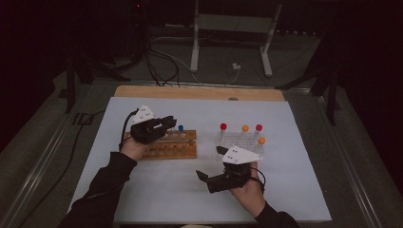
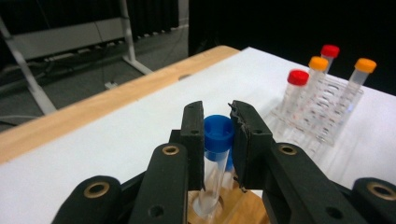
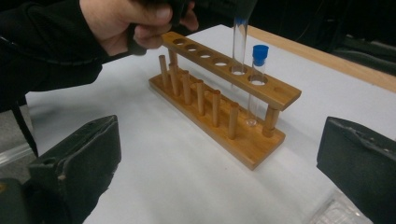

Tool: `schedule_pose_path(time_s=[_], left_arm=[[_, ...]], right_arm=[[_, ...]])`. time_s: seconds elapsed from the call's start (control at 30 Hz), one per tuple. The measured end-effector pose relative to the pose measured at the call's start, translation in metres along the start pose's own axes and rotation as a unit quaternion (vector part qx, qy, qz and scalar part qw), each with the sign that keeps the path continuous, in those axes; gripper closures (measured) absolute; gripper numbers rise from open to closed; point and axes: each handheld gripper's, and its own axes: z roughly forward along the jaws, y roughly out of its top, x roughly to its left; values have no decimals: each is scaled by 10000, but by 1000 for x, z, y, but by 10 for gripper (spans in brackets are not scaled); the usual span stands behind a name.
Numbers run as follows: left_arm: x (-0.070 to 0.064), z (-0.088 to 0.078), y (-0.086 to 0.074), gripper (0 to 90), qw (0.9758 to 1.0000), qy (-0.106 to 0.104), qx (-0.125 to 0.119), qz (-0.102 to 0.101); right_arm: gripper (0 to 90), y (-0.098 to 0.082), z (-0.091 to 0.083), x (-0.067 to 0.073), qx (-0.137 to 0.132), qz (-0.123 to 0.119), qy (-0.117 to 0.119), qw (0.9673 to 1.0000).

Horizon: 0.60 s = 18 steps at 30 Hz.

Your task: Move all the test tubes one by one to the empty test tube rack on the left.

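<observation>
- White table sheet [image 1: 157,199], dim room
- Left gripper [image 2: 218,122] pinching blue-capped tube [image 2: 218,133] at cap, over wooden rack [image 3: 261,140]
- Probably light, slick, fragile; grip just below cap
- Right gripper [image 1: 203,176] spread, empty

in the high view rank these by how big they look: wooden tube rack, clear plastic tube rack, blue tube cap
1. The brown wooden tube rack, partly covered by the left gripper.
2. The clear plastic tube rack, close in size to the wooden one and partly behind the right gripper's plate, so this ranking is unsure.
3. The small blue tube cap, plainly smallest.

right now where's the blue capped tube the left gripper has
The blue capped tube is clamped in the left gripper, standing in a hole of the wooden rack, left of the clear rack.
</observation>
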Motion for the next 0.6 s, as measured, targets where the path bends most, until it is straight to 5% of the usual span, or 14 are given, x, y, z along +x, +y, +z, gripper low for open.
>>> schedule_pose_path(time_s=[0.27, 0.6], left_arm=[[-1, 2, -12, 772, 9999, -19, 137, -50], [-4, 10, -17, 772, 9991, 16, 399, 139]], right_arm=[[0, -1, 0, -1, -40, -133, 14, 9999], [0, -1, -2, -1, -223, -288, -13, 9993]])
